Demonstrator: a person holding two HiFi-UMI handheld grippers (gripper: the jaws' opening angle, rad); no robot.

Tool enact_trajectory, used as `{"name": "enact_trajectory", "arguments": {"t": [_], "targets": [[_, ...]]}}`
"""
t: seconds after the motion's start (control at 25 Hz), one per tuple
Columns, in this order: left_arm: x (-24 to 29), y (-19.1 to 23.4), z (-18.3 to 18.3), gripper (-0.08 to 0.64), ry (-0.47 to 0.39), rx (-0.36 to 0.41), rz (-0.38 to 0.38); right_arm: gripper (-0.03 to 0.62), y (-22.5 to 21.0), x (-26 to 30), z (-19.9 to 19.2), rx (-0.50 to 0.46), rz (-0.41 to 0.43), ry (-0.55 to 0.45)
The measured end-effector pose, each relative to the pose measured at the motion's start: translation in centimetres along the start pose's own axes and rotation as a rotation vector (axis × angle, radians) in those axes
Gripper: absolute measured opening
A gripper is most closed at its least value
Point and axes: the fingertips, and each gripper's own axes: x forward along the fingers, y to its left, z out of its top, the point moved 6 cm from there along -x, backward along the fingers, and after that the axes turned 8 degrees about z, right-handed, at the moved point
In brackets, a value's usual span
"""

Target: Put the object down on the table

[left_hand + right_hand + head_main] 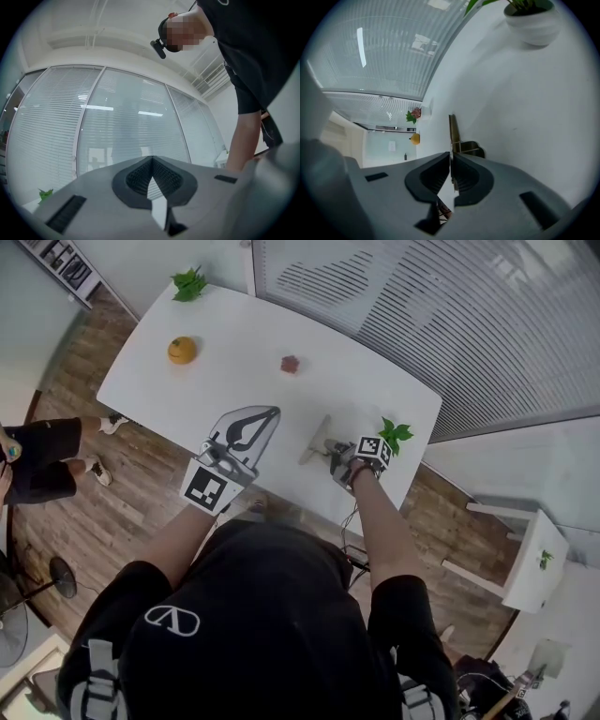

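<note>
My left gripper (271, 414) is held up over the near edge of the white table (234, 390), with its jaws pressed together and nothing between them. In the left gripper view the left gripper (151, 162) points up at the blinds. My right gripper (317, 440) lies on its side low over the table, also shut and empty; in its own view the right gripper (451, 157) faces along the tabletop. Apart from both, a small red object (290, 364) and an orange (182, 350) rest on the table. Both show far off in the right gripper view, the red object (416, 112) and the orange (415, 138).
A potted plant (395, 434) in a white pot (534, 24) stands close beside my right hand. Another green plant (189, 283) sits at the far left corner. A person (37, 460) stands left of the table, and a white stool (532, 559) stands to the right.
</note>
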Motion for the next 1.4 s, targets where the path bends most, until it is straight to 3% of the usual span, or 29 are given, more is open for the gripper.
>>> {"name": "enact_trajectory", "arguments": {"t": [0.24,0.52,0.64,0.88,1.04,1.2,1.4], "targets": [[0.3,-0.3,-0.1,0.005,-0.006,-0.01,-0.005,0.18,0.3,-0.6,0.4,0.075,0.003,-0.054],[0.5,-0.2,-0.3,0.005,-0.007,-0.034,0.0,0.196,0.3,-3.5,0.6,0.039,-0.047,-0.089],[0.7,-0.2,-0.3,0.005,-0.009,-0.033,-0.004,0.21,1.9,-5.3,1.2,-0.019,-0.044,-0.137],[1.5,-0.8,-0.1,0.005,-0.017,-0.04,-0.023,0.184,9.3,-9.6,1.9,-0.348,-0.056,-0.255],[2.1,-1.5,0.2,0.005,-0.031,-0.043,-0.042,0.16,14.9,-11.9,1.0,-0.655,-0.121,-0.346],[2.4,-1.8,0.6,0.005,-0.053,-0.036,-0.062,0.116,20.4,-14.6,-0.6,-0.99,-0.234,-0.5],[2.5,-2.3,1.1,0.005,-0.067,-0.031,-0.08,0.085,26.2,-17.1,-3.8,-1.348,-0.315,-0.679]]}}
